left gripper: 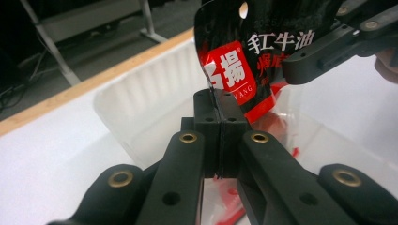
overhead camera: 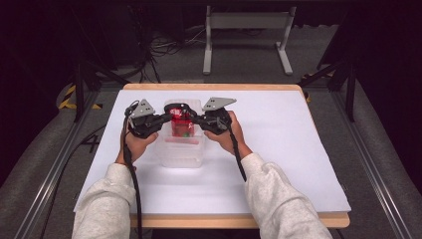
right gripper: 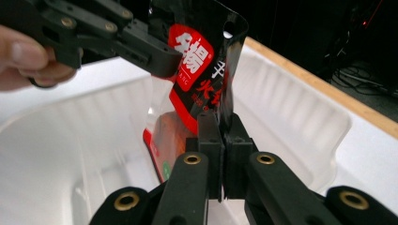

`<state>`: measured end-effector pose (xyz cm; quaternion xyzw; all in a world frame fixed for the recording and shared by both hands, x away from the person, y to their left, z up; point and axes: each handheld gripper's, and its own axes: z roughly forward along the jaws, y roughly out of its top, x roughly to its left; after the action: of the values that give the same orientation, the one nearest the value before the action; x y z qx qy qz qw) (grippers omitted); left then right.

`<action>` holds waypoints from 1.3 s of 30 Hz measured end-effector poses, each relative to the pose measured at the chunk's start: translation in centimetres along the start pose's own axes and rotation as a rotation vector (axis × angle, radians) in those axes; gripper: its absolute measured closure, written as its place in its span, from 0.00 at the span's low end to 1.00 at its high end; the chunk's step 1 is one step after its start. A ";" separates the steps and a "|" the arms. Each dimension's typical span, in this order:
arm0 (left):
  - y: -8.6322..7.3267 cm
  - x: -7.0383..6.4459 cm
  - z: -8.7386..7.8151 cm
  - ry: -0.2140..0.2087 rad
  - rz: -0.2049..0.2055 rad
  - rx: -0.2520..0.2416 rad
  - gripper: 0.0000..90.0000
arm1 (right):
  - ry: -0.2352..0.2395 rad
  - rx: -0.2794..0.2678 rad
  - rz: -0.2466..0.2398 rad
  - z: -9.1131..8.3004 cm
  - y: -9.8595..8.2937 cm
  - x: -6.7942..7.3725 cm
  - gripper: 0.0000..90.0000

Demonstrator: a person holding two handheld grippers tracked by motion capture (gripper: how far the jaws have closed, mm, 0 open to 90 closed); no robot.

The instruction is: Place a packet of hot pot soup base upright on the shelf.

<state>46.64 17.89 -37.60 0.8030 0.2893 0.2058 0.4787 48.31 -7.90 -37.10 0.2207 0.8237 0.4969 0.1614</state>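
Both grippers pinch red-black sauce packet [overhead camera: 181, 119] by opposite edges, upright over clear plastic tub [overhead camera: 182, 154] on table [overhead camera: 278, 149]. Left gripper [left gripper: 218, 112] jaws pressed on its edge; right gripper [right gripper: 220, 123] likewise. Step: lowering in or lifting out, unclear. Next: move both together, level.

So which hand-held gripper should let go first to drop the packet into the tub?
Either, probably: left hand-held gripper and right hand-held gripper both pinch opposite edges of the sauce packet over the clear tub. No visible advantage.

Wooden-edged table [overhead camera: 149, 219], white sheet [overhead camera: 278, 149] over top; clear plastic tub [overhead camera: 181, 154] resting on sheet.
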 end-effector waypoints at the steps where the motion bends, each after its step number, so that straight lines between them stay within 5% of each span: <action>1: -0.2 -0.1 0.0 -0.007 0.004 0.006 0.99 | -0.001 0.009 -0.007 0.0 -0.2 0.1 0.98; 16: -1.6 -0.6 -0.4 0.004 -0.010 0.053 0.99 | 0.019 0.016 0.002 -0.1 -0.8 0.3 0.96; 30: -2.1 -0.8 -1.2 0.041 -0.064 0.020 0.94 | -0.010 0.015 -0.001 -0.6 -0.7 0.3 0.89; 39: -2.2 -1.0 -1.8 0.053 -0.062 0.009 0.94 | -0.035 0.026 -0.012 -1.2 -0.6 0.2 0.86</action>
<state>44.26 19.23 -38.82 0.7901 0.3275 0.2108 0.4733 47.47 -8.91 -37.14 0.2265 0.8284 0.4812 0.1759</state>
